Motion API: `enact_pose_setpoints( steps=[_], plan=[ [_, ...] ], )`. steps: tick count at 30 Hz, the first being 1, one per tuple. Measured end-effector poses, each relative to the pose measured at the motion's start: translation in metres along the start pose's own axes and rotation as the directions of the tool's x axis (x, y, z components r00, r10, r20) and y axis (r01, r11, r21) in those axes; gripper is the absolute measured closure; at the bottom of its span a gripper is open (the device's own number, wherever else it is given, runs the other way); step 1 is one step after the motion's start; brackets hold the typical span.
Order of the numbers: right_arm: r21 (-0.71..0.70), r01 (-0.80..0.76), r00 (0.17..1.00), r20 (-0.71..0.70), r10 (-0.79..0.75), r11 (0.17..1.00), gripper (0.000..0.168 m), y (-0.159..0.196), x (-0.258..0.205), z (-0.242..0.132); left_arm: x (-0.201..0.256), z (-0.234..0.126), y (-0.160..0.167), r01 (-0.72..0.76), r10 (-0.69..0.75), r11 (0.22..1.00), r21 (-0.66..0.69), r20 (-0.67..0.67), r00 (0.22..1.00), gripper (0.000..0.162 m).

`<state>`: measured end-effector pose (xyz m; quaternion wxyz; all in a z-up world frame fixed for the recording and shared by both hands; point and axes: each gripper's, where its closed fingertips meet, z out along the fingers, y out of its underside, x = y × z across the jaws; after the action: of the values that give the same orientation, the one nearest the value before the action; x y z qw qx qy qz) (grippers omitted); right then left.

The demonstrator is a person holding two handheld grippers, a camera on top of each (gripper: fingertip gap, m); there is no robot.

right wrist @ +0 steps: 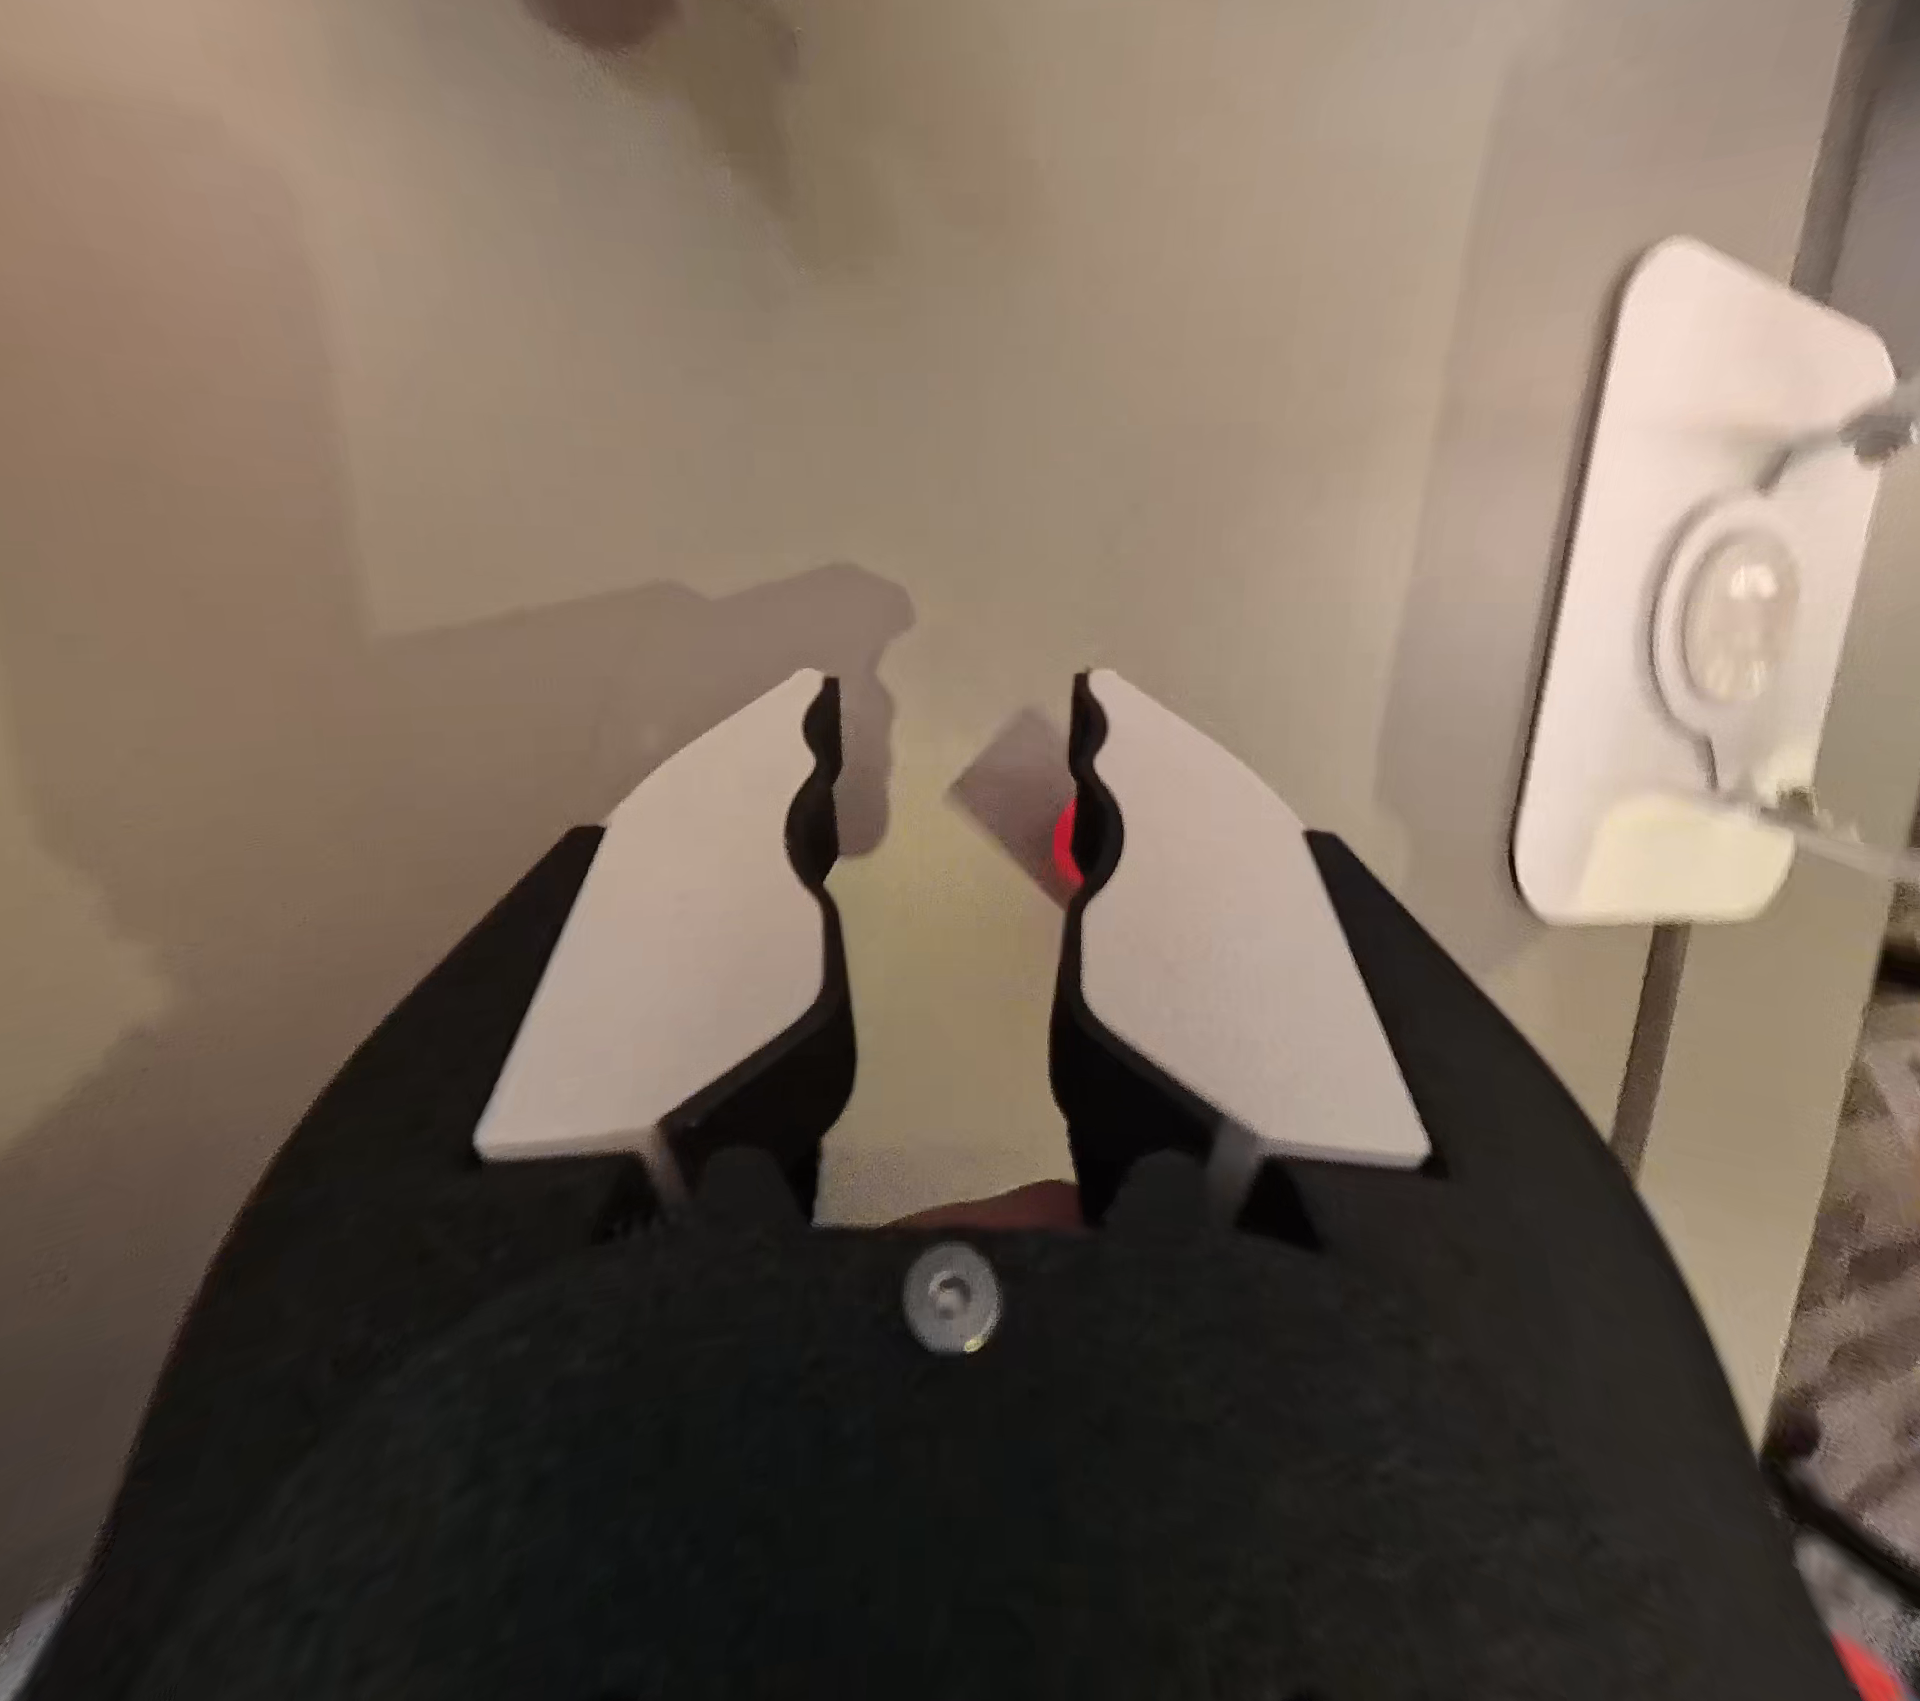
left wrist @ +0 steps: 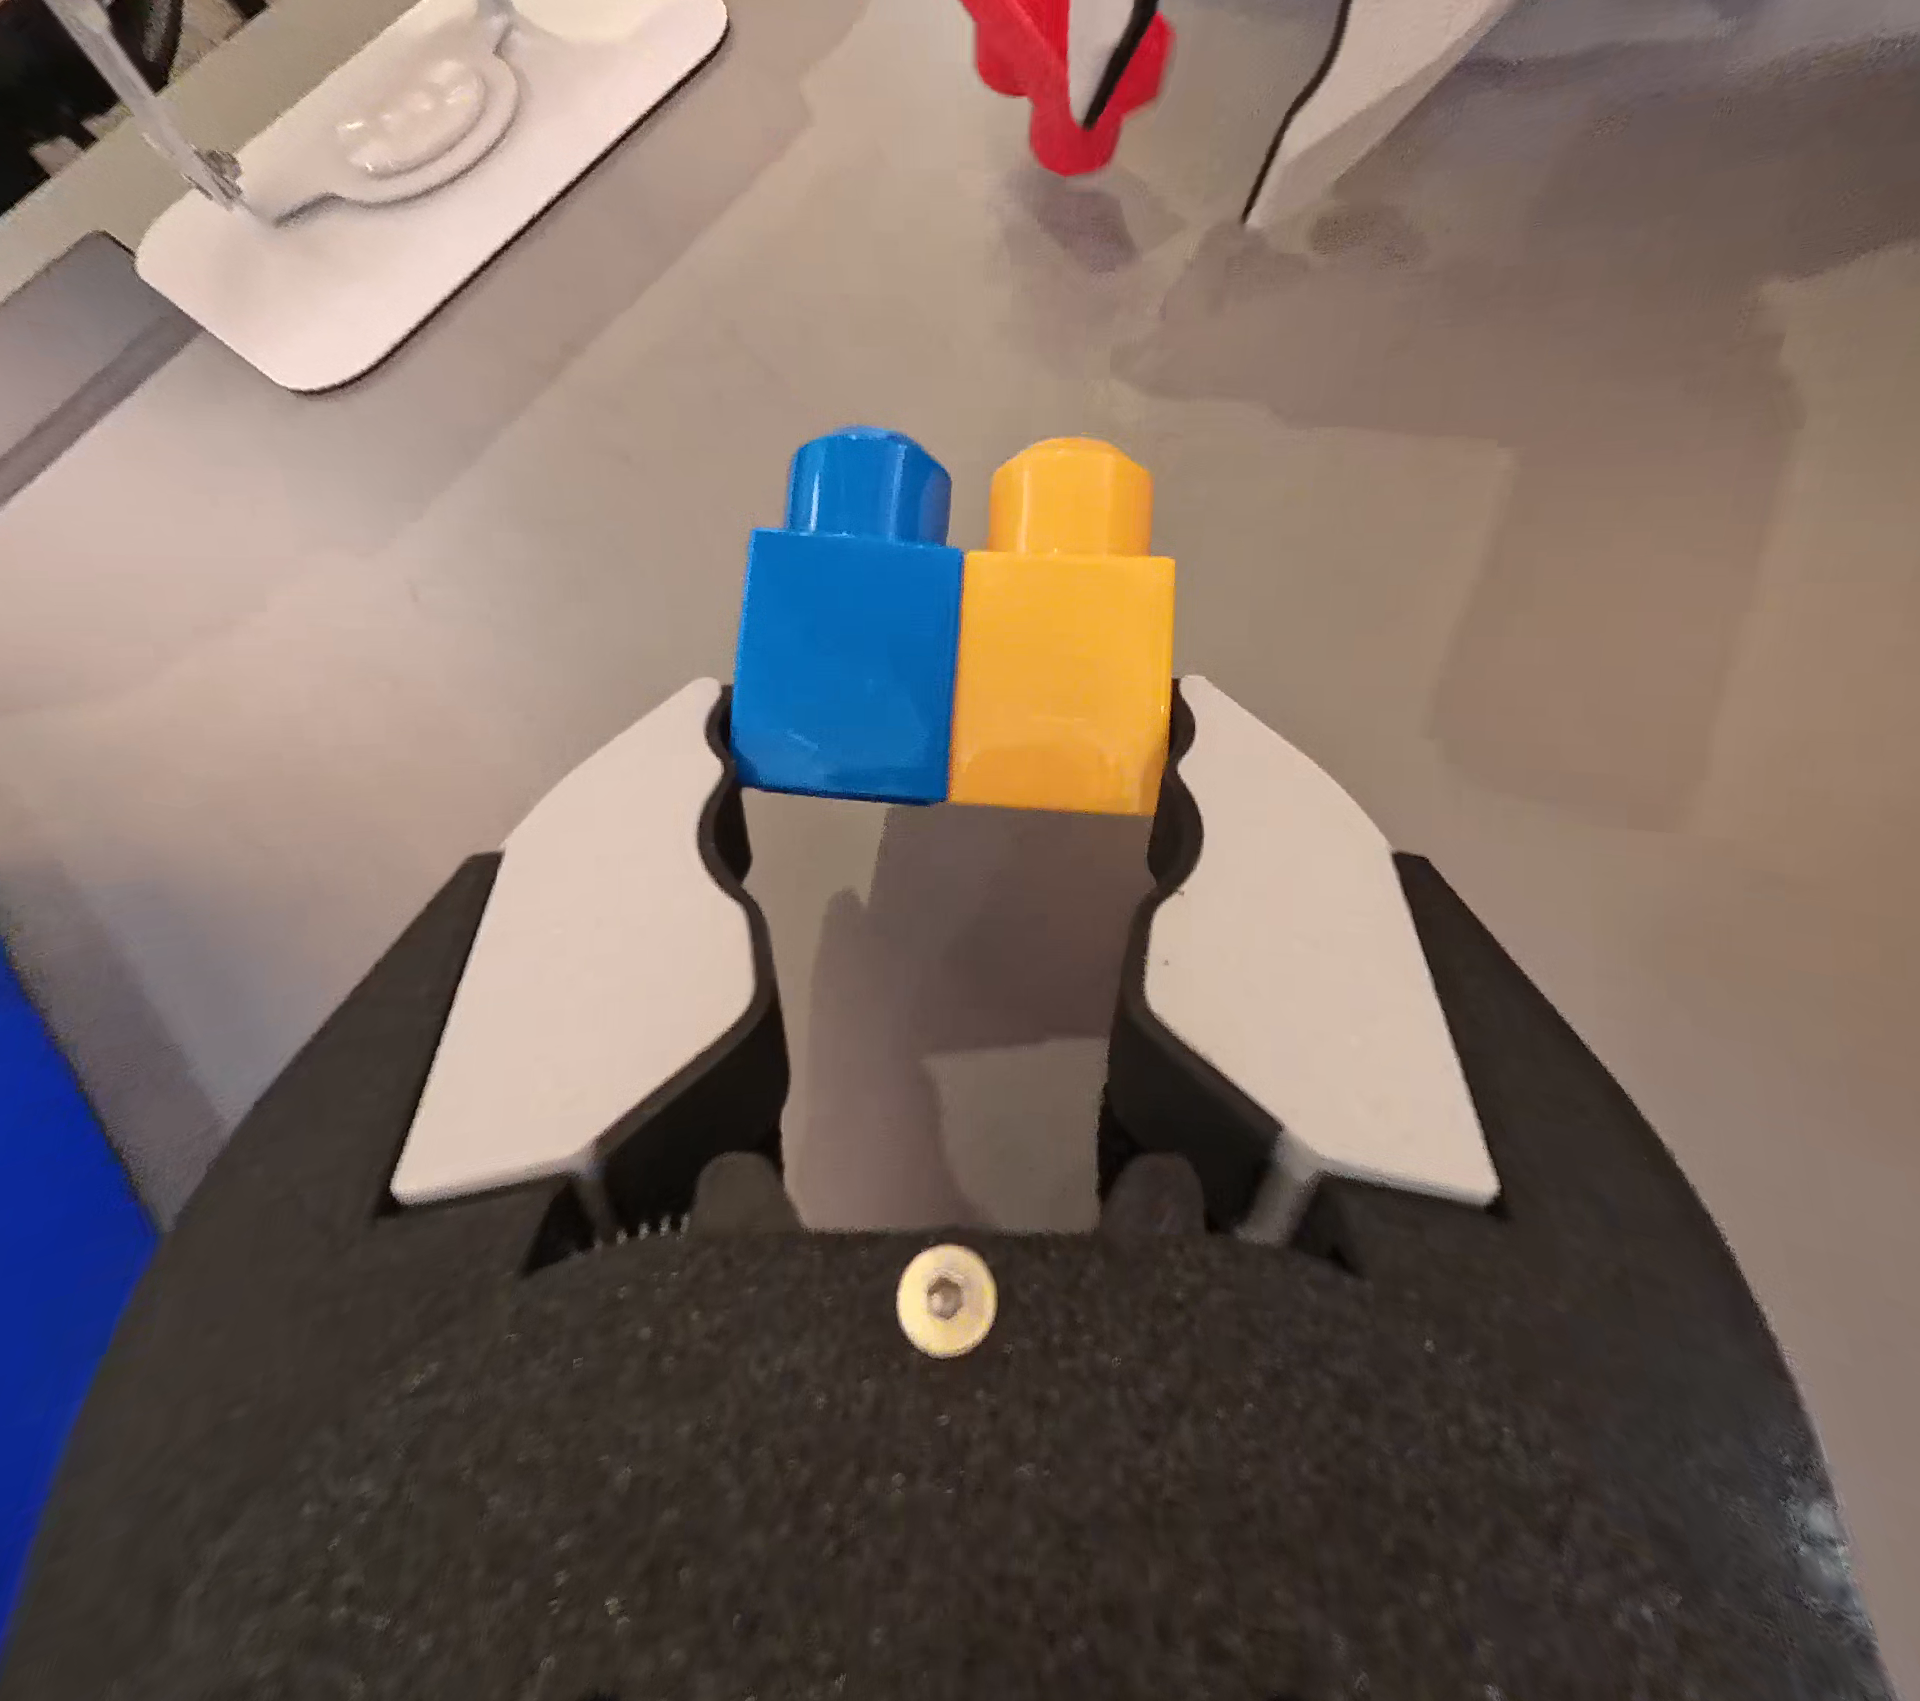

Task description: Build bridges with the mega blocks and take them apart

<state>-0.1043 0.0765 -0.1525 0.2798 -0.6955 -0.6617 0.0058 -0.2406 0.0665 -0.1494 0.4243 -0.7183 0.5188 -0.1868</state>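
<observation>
Blue and orange plastic sit pinched side by side between the fingers of the left gripper (left wrist: 951, 742): a blue block (left wrist: 844, 695) against the left-hand finger, an orange block (left wrist: 1060, 695) against the right-hand one, their flat faces touching and each with a single round stud pointing away from the gripper. Both blocks are held clear of the grey counter (left wrist: 520, 664), which shows between the fingers behind them.

Well beyond those fingertips, the right gripper (left wrist: 1169, 171) comes down from the top of the left wrist view with its fingers spread. A red block (left wrist: 1013, 4) lies tilted against the outer side of one finger, not between the two; whether it rests on the counter or hangs from the finger I cannot tell, as this part is blurred.

From the right wrist view, the spread fingers of that gripper have only bare counter between them, and a sliver of red shows just outside the right-hand finger. Far ahead of the tips, at the top edge, the orange and blue studs appear blurred.

Off to one side on the counter stands a white base plate (left wrist: 436, 155) carrying a shiny metal stand.
</observation>
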Motion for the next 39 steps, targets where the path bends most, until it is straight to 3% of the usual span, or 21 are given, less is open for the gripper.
enact_pose_setpoints(
  steps=[2, 4, 5, 8, 16, 18, 21, 24, 29, 36, 39],
  plan=[
    [-0.058, -0.131, 0.989, -0.075, 0.126, 0.99, 0.121, 0.013, 0.018, -0.022, 0.005, -0.003, 0.0, 0.026, -0.025, 1.0, 0.013, -0.022, 0.999, 0.086],
    [-0.049, -0.326, 0.94, -0.118, 0.319, 0.944, 0.101, 0.019, 0.029, -0.048, 0.009, -0.004, -0.002, 0.022, -0.021, 1.0, 0.019, -0.03, 0.999, 0.086],
    [-0.028, -0.396, 0.909, -0.152, 0.388, 0.918, 0.107, 0.019, 0.033, -0.062, 0.011, -0.005, -0.003, 0.015, -0.014, 1.0, 0.021, -0.033, 0.999, 0.086],
    [0.085, -0.379, 0.884, -0.263, 0.387, 0.922, 0.11, 0.013, 0.039, -0.096, 0.016, -0.006, -0.007, 0.005, -0.003, 0.999, 0.037, -0.05, 0.999, 0.086],
    [0.017, -0.445, 0.847, -0.317, 0.427, 0.895, 0.105, 0.046, 0.04, -0.095, 0.018, -0.006, -0.008, 0.01, -0.006, 0.999, 0.05, -0.073, 0.997, 0.086],
    [-0.079, -0.405, 0.862, -0.364, 0.352, 0.911, 0.103, 0.065, 0.048, -0.092, 0.018, -0.006, -0.009, 0.001, 0.002, 0.999, 0.048, -0.069, 0.998, 0.086],
    [-0.274, -0.193, 0.956, -0.267, 0.118, 0.942, 0.101, 0.088, 0.051, -0.076, 0.018, -0.007, -0.008, 0.002, 0.001, 0.999, 0.05, -0.066, 0.998, 0.086],
    [-0.46, -0.011, 0.996, -0.085, -0.032, 0.888, 0.097, 0.122, 0.058, -0.052, 0.017, -0.006, -0.008, 0.007, -0.004, 0.999, 0.047, -0.068, 0.998, 0.086],
    [-0.495, -0.015, 0.991, 0.108, 0.079, 0.869, 0.097, 0.15, 0.08, -0.017, 0.015, -0.004, -0.009, -0.002, 0.005, 0.999, 0.041, -0.065, 0.998, 0.087],
    [-0.563, 0.006, 0.975, 0.186, 0.119, 0.827, 0.092, 0.17, 0.082, 0.007, 0.014, 0.001, 0.003, 0.017, -0.017, 1.0, 0.007, -0.08, 0.997, 0.086],
    [-0.526, 0.012, 0.981, 0.169, 0.09, 0.851, 0.093, 0.157, 0.087, 0.003, 0.014, 0.003, 0.004, 0.021, -0.02, 1.0, 0.008, -0.088, 0.996, 0.086]
  ],
)
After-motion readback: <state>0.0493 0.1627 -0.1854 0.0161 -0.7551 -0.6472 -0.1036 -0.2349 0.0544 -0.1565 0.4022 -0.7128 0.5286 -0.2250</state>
